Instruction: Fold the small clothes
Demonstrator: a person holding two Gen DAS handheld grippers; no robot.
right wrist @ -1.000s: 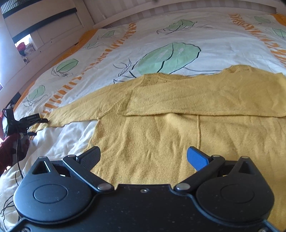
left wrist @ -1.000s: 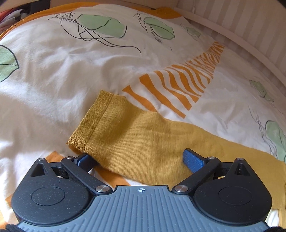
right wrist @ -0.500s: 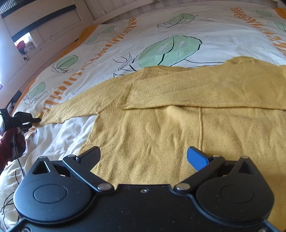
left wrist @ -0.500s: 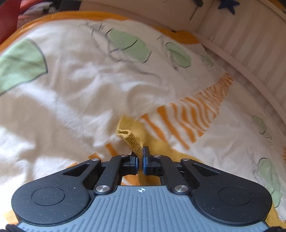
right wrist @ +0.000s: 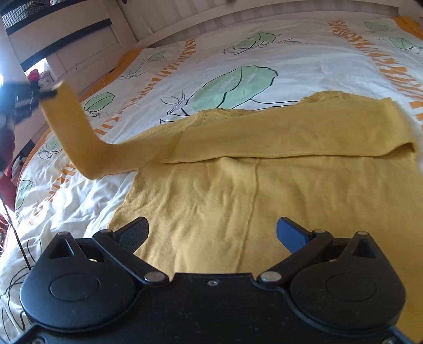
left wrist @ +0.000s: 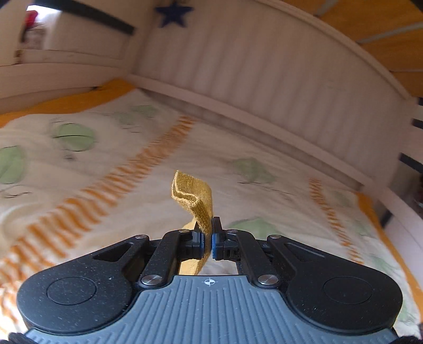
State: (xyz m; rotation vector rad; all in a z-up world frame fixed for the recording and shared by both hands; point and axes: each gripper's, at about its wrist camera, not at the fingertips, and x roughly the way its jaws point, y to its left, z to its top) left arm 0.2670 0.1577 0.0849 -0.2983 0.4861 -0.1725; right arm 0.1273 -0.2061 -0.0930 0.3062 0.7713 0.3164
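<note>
A mustard-yellow knit sweater lies flat on the bed, its right sleeve folded across the chest. Its left sleeve rises off the bedding towards the upper left, where my left gripper pinches the cuff, blurred. In the left wrist view that gripper is shut on the sleeve cuff, which sticks up past the pads. My right gripper hangs open just above the sweater's lower body, nothing between its fingers.
The bed cover is white with green leaves and orange stripes. A white slatted headboard curves behind it, with a blue star on the wall. Clutter and red cloth lie beyond the left bed edge.
My left gripper closed on the sleeve cuff, then lifted it up off the bed. The right gripper shifted slightly over the sweater's body and stayed open.
</note>
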